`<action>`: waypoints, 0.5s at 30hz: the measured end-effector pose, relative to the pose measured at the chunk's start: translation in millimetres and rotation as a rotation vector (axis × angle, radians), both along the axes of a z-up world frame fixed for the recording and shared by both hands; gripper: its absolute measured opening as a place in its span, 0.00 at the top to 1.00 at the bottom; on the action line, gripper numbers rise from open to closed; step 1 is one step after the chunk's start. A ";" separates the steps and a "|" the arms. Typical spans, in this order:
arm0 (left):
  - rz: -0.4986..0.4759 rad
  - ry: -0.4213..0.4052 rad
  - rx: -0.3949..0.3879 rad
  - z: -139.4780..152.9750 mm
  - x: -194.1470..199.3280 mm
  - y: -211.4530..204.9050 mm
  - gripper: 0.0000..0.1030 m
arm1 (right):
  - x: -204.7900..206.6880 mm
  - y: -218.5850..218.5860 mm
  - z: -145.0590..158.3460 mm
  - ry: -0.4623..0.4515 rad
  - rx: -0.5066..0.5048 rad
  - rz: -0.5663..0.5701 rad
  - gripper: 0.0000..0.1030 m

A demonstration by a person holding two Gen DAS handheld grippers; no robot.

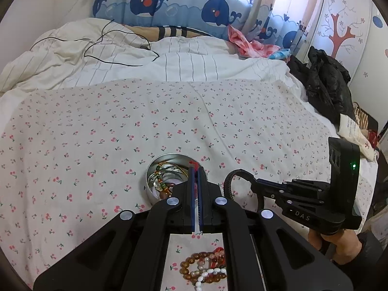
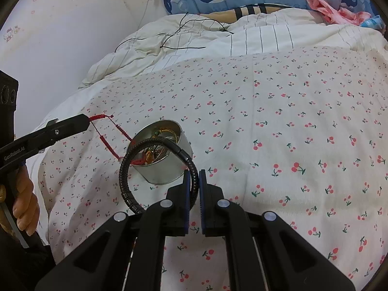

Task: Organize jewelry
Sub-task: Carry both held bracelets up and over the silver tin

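A round metal tin (image 1: pixel 155 169) (image 2: pixel 169 169) with several pieces of jewelry inside stands on the cherry-print sheet. My left gripper (image 1: pixel 196 169) (image 2: pixel 88 121) is shut on a red string bracelet (image 2: pixel 109 135), which hangs from its tips down into the tin. My right gripper (image 2: pixel 193 173) (image 1: pixel 254 185) is shut on a black braided bracelet (image 2: pixel 135 167) (image 1: pixel 231 179), held just over the tin's near rim. A pile of bead bracelets (image 1: pixel 206 269) lies on the sheet under my left gripper.
The bed holds a crumpled striped duvet (image 1: pixel 121 55) with a black cable (image 1: pixel 116 48) on it. A black jacket (image 1: pixel 327 82) lies at the bed's right edge. A whale-print curtain (image 1: pixel 194 2) hangs behind. A white wall (image 2: pixel 60 36) is on the left.
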State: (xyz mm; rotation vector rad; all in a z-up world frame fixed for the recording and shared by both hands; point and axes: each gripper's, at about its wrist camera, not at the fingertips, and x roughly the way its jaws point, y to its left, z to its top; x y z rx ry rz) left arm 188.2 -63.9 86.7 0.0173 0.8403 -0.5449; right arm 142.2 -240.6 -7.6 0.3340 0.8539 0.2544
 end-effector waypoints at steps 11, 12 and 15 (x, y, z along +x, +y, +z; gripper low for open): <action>-0.004 0.022 -0.066 -10.3 23.6 -4.0 0.98 | 18.1 2.5 1.2 -0.009 -0.028 -0.007 0.93; -0.002 0.025 -0.068 -13.1 26.2 -5.1 0.98 | 20.1 2.7 1.0 -0.008 -0.030 -0.008 0.93; 0.001 0.041 -0.070 -21.9 32.7 -7.9 0.98 | 26.5 5.3 0.4 -0.007 -0.037 -0.006 0.93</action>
